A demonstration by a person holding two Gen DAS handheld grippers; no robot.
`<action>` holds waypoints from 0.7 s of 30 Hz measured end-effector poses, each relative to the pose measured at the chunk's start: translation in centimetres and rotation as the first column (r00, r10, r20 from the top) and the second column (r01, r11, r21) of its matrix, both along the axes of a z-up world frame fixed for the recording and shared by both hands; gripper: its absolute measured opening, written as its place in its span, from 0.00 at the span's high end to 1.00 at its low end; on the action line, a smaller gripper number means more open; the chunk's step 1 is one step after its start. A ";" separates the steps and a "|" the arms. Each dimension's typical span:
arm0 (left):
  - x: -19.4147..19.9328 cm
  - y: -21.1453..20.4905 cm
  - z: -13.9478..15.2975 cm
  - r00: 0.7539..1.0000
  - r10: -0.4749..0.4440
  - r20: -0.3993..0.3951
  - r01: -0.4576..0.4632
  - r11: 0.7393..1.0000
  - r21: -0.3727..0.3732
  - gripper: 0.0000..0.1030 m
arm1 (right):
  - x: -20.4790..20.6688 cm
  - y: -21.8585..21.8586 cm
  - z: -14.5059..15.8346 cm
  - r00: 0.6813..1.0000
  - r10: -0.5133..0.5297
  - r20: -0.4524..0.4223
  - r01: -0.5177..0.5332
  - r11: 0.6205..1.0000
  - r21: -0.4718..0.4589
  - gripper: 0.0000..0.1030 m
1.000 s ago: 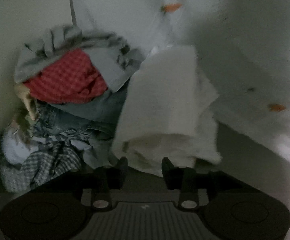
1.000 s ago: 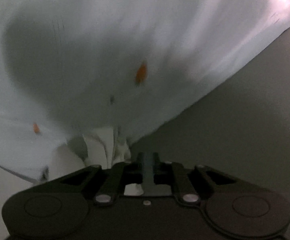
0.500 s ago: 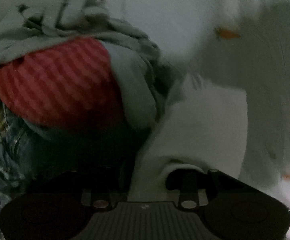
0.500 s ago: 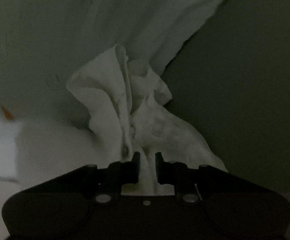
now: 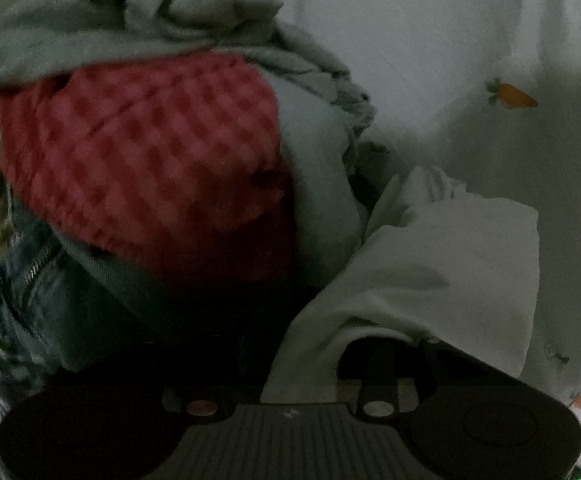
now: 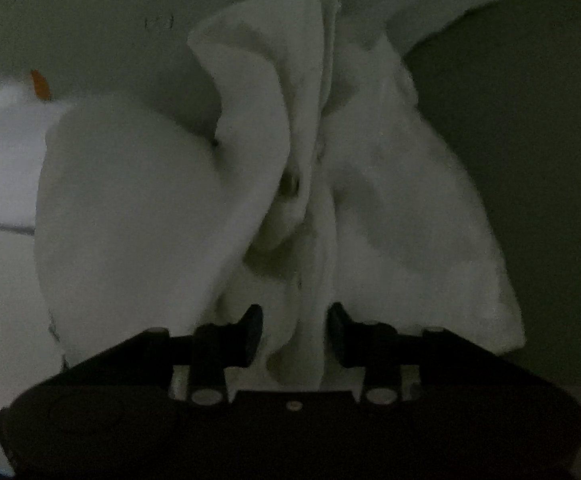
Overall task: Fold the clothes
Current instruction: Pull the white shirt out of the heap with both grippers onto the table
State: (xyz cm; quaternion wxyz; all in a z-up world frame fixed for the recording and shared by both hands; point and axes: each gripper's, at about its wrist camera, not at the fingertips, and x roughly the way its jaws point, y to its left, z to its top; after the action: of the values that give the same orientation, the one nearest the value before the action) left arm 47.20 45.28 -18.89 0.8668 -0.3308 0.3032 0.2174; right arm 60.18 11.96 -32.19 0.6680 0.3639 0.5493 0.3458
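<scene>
Our right gripper [image 6: 294, 332] is opening, a fold of the white cloth [image 6: 390, 200] loose between its fingers. Our left gripper [image 5: 310, 360] grips that cloth beside the clothes pile [image 5: 138, 152].

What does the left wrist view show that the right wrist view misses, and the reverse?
Left wrist only: the laundry pile with a red checked cloth, denim below it, and the left gripper, cloth over it.

Right wrist only: the right gripper, jaws opening, a fold between them unpinched, and a dark bare surface.

Both: the white garment and the carrot-print sheet.
</scene>
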 end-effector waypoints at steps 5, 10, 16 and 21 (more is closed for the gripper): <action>0.5 -0.3 -0.2 1.000 -0.021 -0.019 0.022 0.999 0.036 0.61 | 0.2 -0.4 -1.1 0.992 -0.084 -0.089 0.085 0.996 0.007 0.81; 0.7 -0.5 -1.0 0.998 -0.030 -0.059 0.031 0.999 0.013 0.62 | -0.4 0.3 -0.6 0.987 -0.130 -0.098 0.142 0.982 0.127 0.93; -0.3 -1.6 0.4 0.996 -0.064 -0.055 0.068 0.995 0.067 0.89 | -4.0 -4.7 -0.4 0.878 -0.370 -0.304 0.470 0.790 0.394 0.94; -1.6 -4.3 3.1 0.991 -0.115 -0.065 0.123 0.980 0.154 0.93 | -6.0 -12.2 3.9 0.794 -0.490 -0.360 0.607 0.617 0.500 0.94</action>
State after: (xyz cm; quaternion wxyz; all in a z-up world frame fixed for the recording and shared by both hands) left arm 45.62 41.02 -15.79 0.8929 -0.2362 0.3283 0.1976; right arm 54.20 -0.22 -28.30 0.5383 0.7348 0.3346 0.2416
